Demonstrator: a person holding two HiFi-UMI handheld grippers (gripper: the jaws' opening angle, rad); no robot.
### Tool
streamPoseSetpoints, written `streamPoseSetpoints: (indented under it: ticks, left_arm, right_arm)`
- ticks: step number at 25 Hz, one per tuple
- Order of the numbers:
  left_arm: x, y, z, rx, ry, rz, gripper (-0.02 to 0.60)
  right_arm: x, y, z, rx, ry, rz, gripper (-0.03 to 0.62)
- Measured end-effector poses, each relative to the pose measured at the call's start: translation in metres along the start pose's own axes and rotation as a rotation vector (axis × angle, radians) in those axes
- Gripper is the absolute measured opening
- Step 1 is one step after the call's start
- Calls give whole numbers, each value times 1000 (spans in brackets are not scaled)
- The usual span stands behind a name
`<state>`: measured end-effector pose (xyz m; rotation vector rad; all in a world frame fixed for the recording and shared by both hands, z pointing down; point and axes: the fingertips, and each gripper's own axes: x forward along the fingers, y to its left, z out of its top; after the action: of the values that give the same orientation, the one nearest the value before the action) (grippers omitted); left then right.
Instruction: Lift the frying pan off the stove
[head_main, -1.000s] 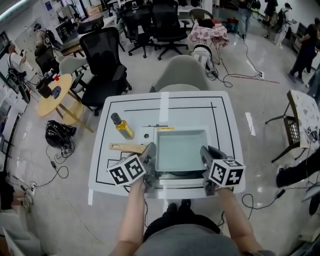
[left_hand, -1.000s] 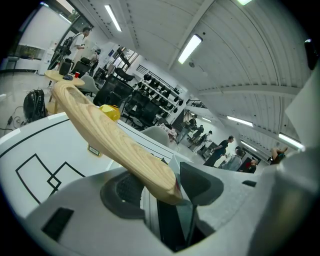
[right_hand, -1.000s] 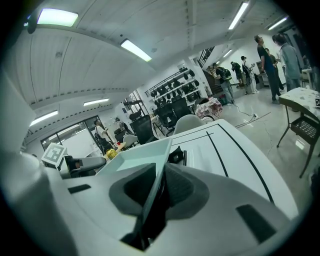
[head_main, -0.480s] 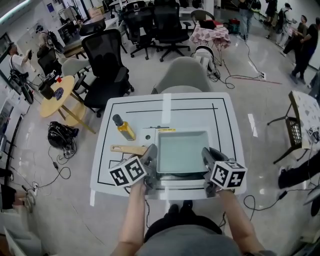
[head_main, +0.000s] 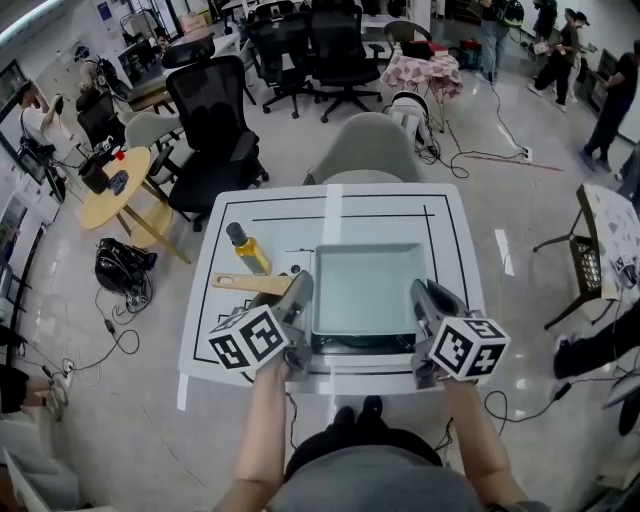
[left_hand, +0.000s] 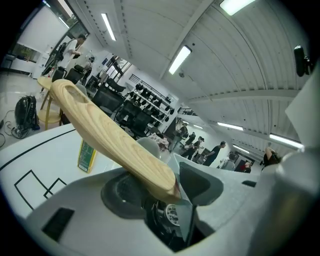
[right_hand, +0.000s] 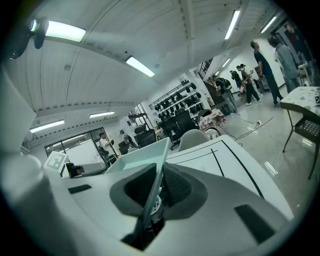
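The frying pan (head_main: 365, 290), square and pale green, sits over the near half of the white table (head_main: 450, 230). A dark strip of the stove (head_main: 360, 345) shows beneath the pan's edge toward the table's near side; whether pan and stove touch cannot be made out. The pan's wooden handle (head_main: 250, 283) points toward the table's left edge. The left gripper (head_main: 302, 288) is clamped on the pan's left rim right beside the handle's root, with the thin rim caught between its jaws. The right gripper (head_main: 423, 292) pinches the opposite rim, jaws pressed on the thin metal edge. A yellow bottle (head_main: 246, 252) with a dark cap stands on the table's left part, beyond the handle.
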<state>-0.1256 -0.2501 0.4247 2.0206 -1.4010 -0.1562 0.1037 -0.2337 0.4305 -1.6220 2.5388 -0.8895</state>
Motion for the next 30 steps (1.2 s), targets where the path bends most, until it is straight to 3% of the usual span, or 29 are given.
streamPoseSetpoints:
  ticks: [12,23,30]
  left_arm:
    - [-21,-38,43,24,-119,-116,216]
    - [-38,-63,59,77,-173,-168,216]
    - [-42,-67,60,66,-184,-190,216]
  right_arm:
    - [-30,35,56,-56,-164,44,37]
    - [-53,47,73,-83,-246,56,28]
    - [-59,52,78,-117,-271,52,28]
